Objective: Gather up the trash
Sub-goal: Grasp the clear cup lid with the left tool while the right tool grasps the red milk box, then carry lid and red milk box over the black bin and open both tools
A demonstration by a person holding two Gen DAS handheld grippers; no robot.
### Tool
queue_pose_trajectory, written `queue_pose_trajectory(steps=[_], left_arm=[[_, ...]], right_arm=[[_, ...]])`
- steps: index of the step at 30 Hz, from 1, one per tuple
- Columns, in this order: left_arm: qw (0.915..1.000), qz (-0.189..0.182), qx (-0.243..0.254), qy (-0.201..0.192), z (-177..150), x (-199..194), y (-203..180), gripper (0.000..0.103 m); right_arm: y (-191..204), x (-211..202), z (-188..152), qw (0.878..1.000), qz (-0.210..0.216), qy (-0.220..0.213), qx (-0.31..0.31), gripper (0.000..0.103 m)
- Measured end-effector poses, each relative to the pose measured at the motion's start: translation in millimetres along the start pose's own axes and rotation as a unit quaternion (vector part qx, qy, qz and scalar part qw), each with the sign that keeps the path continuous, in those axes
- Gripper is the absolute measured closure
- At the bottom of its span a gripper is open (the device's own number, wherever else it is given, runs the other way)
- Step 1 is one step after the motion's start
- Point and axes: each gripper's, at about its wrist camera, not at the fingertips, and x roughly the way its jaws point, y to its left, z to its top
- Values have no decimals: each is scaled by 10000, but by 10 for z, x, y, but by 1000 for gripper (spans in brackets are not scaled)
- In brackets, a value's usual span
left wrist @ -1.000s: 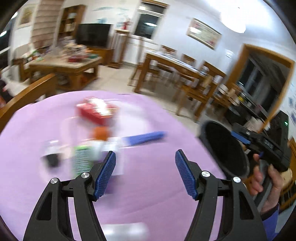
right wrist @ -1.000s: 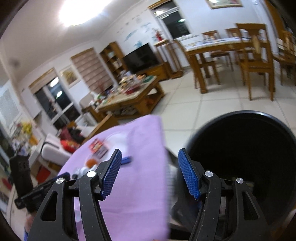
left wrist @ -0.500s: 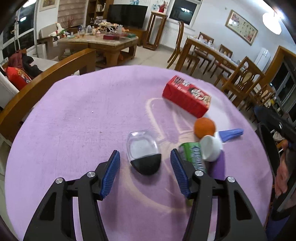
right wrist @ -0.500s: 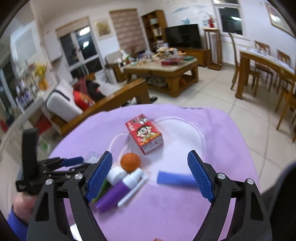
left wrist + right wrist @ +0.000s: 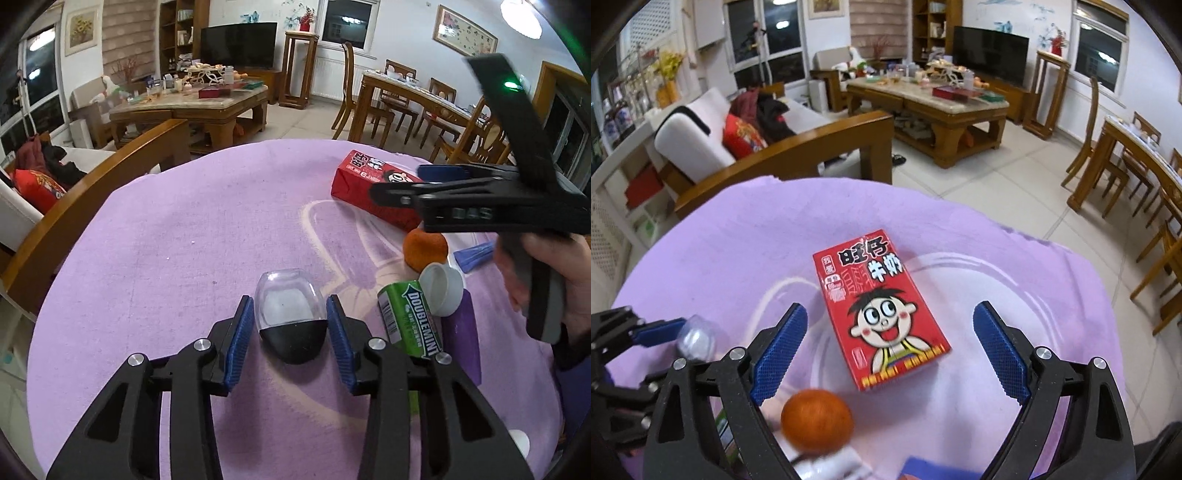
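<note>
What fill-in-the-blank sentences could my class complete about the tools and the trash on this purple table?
1. The left tool has closed its pads on the clear and ____ plastic capsule.
2. The right tool is wide ____ above the red milk carton.
3. The round fruit near the carton is ____ in colour.
4. The chewing gum pack is mostly ____.

Missing words: black; open; orange; green
</note>
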Motion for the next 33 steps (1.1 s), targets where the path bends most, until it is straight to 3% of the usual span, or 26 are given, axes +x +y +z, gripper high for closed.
queue_pose_trajectory(steps=[2, 4, 10, 13, 19, 25, 33], left_arm=[[9999, -84, -69, -15, 1, -7, 21, 63], [9996, -212, -178, -42, -7, -18, 49, 63], [9982, -381, -373, -259, -16, -81, 150, 63], [9975, -285, -348, -554, 5, -185, 142, 63], [9907, -603, -380, -1157, 56, -518, 27, 63], [9850, -788, -170, -1523, 139, -874, -286, 63], [9771, -1193, 455, -1704, 235, -1159, -1122, 63]], right_arm=[[14, 96, 15, 9999, -18, 124, -22, 44], [44, 118, -4, 9999, -13, 162, -55, 51], [102, -159, -40, 9993, 274, -187, 172, 52], [147, -463, -84, 9967, 569, -481, 316, 52], [196, -1227, -255, 9871, 977, -1175, 488, 52], [-102, -2004, -631, 9706, 1256, -1822, 947, 52], [-775, -2817, -1390, 9515, 980, -2424, 1619, 52]])
